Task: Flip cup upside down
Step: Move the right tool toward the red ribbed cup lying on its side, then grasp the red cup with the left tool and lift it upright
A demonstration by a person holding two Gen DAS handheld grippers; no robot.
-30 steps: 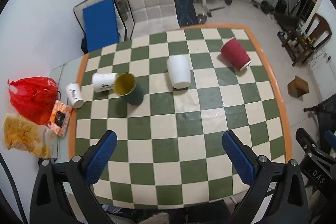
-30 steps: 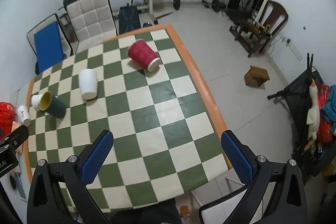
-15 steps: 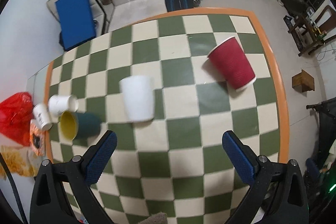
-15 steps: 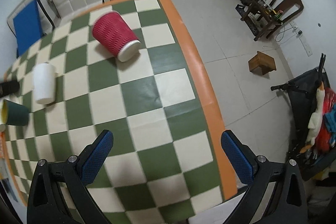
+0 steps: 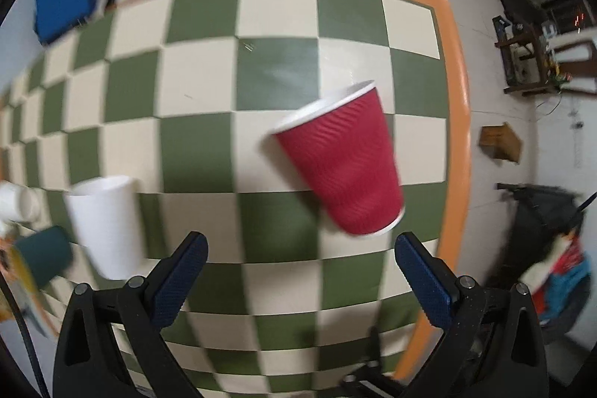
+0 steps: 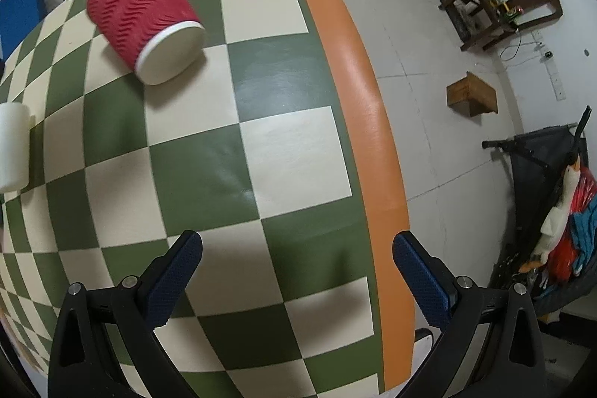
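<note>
A red ribbed paper cup (image 5: 339, 163) lies on its side on the green and cream checkered table (image 5: 201, 69), near the orange right edge. It also shows in the right wrist view (image 6: 143, 12), at the far left, base end facing me. My left gripper (image 5: 298, 267) is open and empty, hovering just short of the red cup. My right gripper (image 6: 296, 267) is open and empty above the table's right side, well short of the cup.
A white cup (image 5: 106, 222) lies on its side at the left, with a dark teal cup (image 5: 44, 258) and a small white cup (image 5: 16, 202) beyond it. The orange table edge (image 6: 358, 92) drops to the floor on the right. A wooden stool (image 6: 472, 94) stands there.
Both grippers have moved forward and down toward the table's far right part. The red cup now looms much larger in both views. No cup has moved.
</note>
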